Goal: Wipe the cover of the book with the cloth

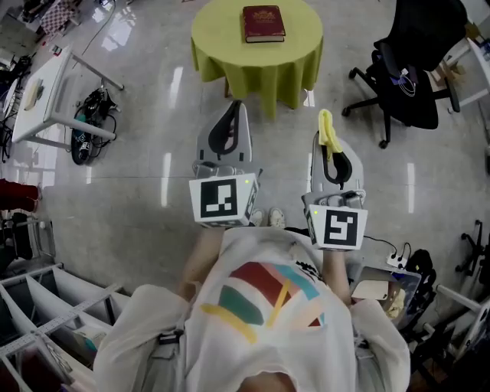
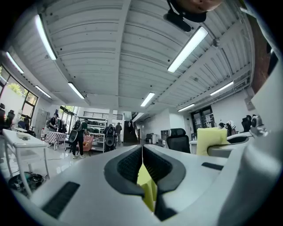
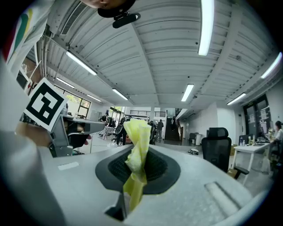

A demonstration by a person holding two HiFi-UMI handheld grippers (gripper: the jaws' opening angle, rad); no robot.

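A dark red book (image 1: 263, 23) lies on a round table draped in a yellow-green tablecloth (image 1: 222, 53), at the top of the head view. Both grippers hang well short of the table, over the floor. My right gripper (image 1: 331, 145) is shut on a yellow cloth (image 1: 328, 132), and the cloth (image 3: 137, 145) stands up, crumpled, between its pads. My left gripper (image 1: 232, 115) is shut with nothing held; in its own view the left gripper (image 2: 142, 152) has its pads pressed together. A yellow-green sliver below them seems to be the tablecloth beyond.
A black office chair (image 1: 409, 69) stands right of the round table. At the left stands a white desk (image 1: 42, 92) with a tangle of cables (image 1: 92, 126) under it. White shelving (image 1: 46, 306) and a power strip (image 1: 398, 260) lie near my feet.
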